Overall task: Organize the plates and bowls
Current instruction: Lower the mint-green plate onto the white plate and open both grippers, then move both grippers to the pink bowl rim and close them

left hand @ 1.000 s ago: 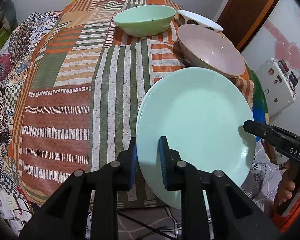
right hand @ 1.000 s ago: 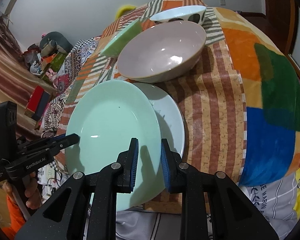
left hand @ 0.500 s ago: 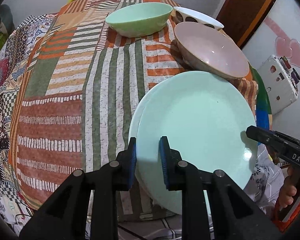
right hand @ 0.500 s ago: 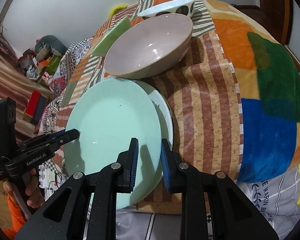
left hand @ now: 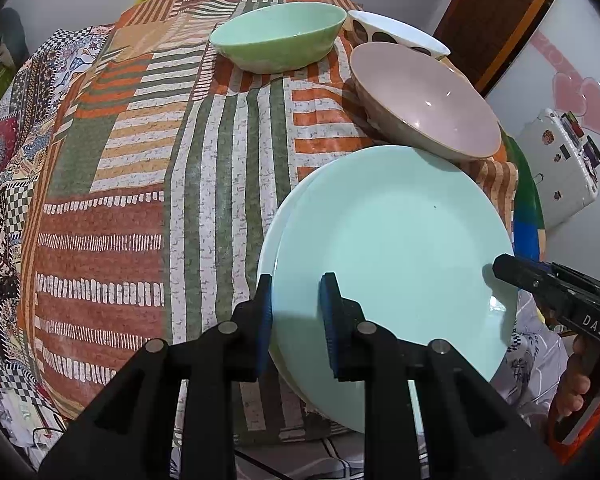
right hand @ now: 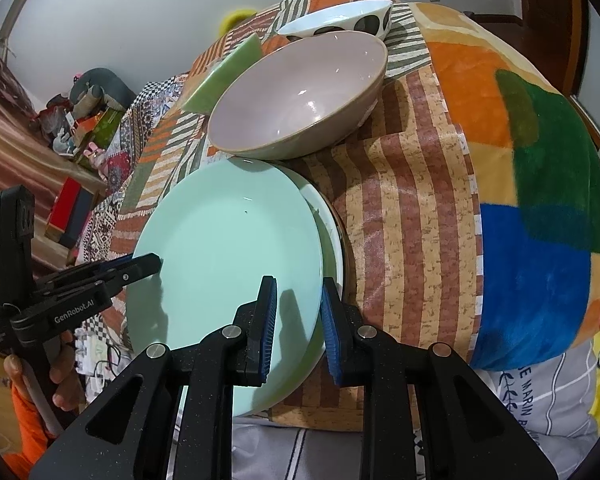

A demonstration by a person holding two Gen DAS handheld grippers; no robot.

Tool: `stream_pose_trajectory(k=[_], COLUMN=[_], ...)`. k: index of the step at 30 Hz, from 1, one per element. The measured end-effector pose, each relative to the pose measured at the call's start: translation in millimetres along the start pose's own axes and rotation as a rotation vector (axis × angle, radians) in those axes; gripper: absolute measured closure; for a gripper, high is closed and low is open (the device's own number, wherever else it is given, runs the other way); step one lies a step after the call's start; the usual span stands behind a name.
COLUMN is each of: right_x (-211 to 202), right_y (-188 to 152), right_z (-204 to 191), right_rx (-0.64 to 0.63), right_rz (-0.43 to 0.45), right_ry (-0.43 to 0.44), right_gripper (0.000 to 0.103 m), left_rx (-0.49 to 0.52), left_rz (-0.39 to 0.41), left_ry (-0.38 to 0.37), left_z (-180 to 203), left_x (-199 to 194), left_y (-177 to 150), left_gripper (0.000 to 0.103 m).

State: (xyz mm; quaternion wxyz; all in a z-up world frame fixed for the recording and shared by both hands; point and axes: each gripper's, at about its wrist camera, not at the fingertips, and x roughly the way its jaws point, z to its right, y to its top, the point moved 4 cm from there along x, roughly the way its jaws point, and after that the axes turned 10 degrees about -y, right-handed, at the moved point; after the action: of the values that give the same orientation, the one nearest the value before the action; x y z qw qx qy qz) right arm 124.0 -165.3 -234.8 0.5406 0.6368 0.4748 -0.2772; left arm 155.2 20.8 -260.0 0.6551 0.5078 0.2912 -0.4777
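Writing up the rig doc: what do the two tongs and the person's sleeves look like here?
Both tongs are matte black plastic with ribbed blue pads and silver pivot pins. The left tongs carry white "GenRobot.AI" lettering on the side; the right tongs carry "DAS". An orange sleeve shows below the hand on the left handle. No cables visible on either.

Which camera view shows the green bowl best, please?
The left wrist view shows it best: the green bowl stands whole and unobstructed at the far side of the patterned cloth. In the right wrist view only a slice of its side shows, because the pink bowl covers the rest.
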Motion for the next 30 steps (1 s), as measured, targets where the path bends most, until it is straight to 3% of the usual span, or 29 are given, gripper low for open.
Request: stream_pose_trajectory(k=[3,6,8,19,22,26,30], right_x=[-3.4,-14.4,-22.7,-34.6,-42.1,-53.5,-59.4], right_y=[0.7,5.2,10.4,16.8,25.5,40.5,55.4], right_z=[0.5,0.9,2.9,11.6,10.4,10.1,14.9], right_rx=[-0.006,-0.034,-0.030,-0.017,-0.020,-0.017,-0.003], right_rz=[0.021,0.079,0.096,0.133,0.169,0.232,0.271], right_ry=[-0.027,-0.092,-0.081,-0.076,-0.077,-0.079,-0.073], right_gripper=[0.082,0.080,0.074,0.073,0.072,0.061,0.056], left_rx=[0.025,0.047,0.053,0.096,0.110,0.133,0.141], left_rz=[0.030,0.058,0.071,0.154,0.187,0.244,0.275], left_ry=[0.047,0.047,0.061,0.050,0.034,0.023,0.011], left_z=[1.2,3.9,4.7,23.8,32.4,43.5,49.5], left_x=[-5.8,-13.8,-17.2,-40.0,-45.7,-53.9,-54.1], left_y=[2.1,4.7,6.6,26.0,36.6,54.2,75.3], left_gripper=[0.073,0.064,0.063,0.063,0.058,0.049,0.047])
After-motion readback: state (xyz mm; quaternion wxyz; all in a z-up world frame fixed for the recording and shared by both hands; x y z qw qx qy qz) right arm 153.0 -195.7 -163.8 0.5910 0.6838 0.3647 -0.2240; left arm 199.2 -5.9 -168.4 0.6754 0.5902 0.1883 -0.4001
